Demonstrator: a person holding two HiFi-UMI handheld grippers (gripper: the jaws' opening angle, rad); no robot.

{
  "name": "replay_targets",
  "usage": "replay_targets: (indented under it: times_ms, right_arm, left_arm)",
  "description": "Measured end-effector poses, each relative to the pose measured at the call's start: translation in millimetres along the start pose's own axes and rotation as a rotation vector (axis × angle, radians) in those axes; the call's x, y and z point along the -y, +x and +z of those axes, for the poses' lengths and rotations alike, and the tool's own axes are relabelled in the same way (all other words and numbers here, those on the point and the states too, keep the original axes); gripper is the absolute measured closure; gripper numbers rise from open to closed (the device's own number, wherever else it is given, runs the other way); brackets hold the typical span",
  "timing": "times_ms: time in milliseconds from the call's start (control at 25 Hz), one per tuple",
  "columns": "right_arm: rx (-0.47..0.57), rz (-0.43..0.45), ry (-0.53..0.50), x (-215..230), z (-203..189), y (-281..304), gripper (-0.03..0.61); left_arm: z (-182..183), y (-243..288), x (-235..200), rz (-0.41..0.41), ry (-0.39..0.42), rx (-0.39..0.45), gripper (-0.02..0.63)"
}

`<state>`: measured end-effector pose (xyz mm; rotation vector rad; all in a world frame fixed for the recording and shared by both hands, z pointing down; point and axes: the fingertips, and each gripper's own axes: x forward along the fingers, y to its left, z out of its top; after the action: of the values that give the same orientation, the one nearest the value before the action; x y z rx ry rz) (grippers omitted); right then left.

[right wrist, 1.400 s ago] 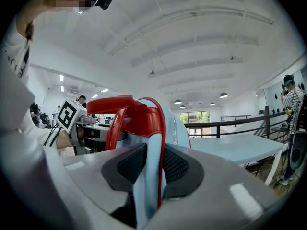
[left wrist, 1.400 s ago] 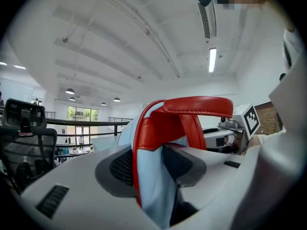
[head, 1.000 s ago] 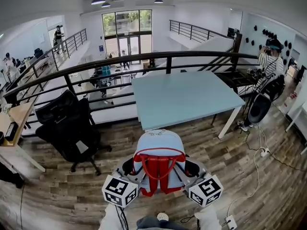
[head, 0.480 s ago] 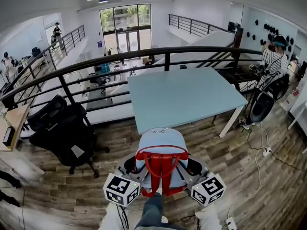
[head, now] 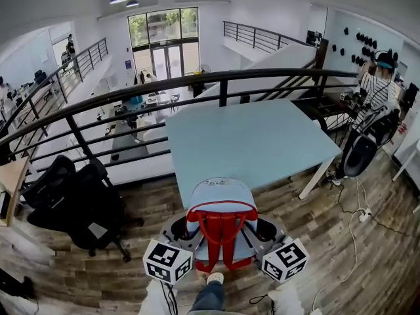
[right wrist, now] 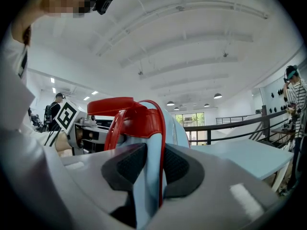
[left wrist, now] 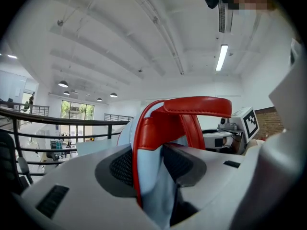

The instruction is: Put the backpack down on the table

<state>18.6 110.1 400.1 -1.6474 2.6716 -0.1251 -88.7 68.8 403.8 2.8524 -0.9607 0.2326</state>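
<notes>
The light blue backpack (head: pixel 220 199) with red straps hangs in the air between the two tools, low in the middle of the head view. It is over the wood floor (head: pixel 328 241), and its round top comes right up to the near edge of the pale blue counter (head: pixel 262 136). It is not resting on the counter. The left tool (head: pixel 182 228) has the backpack's left side and the right tool (head: pixel 261 230) has its right side. Both tools sit side by side at the same height and point forward toward the counter, about flat. Their marker cubes face back toward the person. In the left gripper view the two dark pads pinch a fold of blue cloth with a red edge, and the jaws are partly apart because the fold fills the gap. The right gripper view shows the same kind of pinch on the other side. The person's arms in white sleeves (head: pixel 154 300) reach out from the bottom of the head view. A black railing (head: pixel 223 84) runs behind the counter, and a black chair (head: pixel 79 202) stands to the left.
</notes>
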Motion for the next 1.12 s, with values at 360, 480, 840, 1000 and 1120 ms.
replay_targets:
  times_ms: [360,480,840,1000,1120]
  right_arm:
    - [0.016,-0.031,-0.021,68,24,92,0.468]
    - [0.021,-0.045,-0.014,85,26,113,0.466]
    - [0.006,-0.052,0.011,123,16,157,0.468]
    - [-0.014,-0.041,0.012,144,11,172,0.466]
    - [-0.023,-0.026,0.015,161,8,186,0.466]
  left_arm:
    - [36,84,-78,-0.033,0.020,0.005,0.446]
    - [42,105,-97,-0.043,0.022,0.000,0.446]
    - [40,153,-134,-0.048,0.032,-0.020,0.446]
    - [36,174,-144,-0.033,0.011,-0.025,0.446]
    - [35,193,-154,-0.021,0.002,-0.034,0.446]
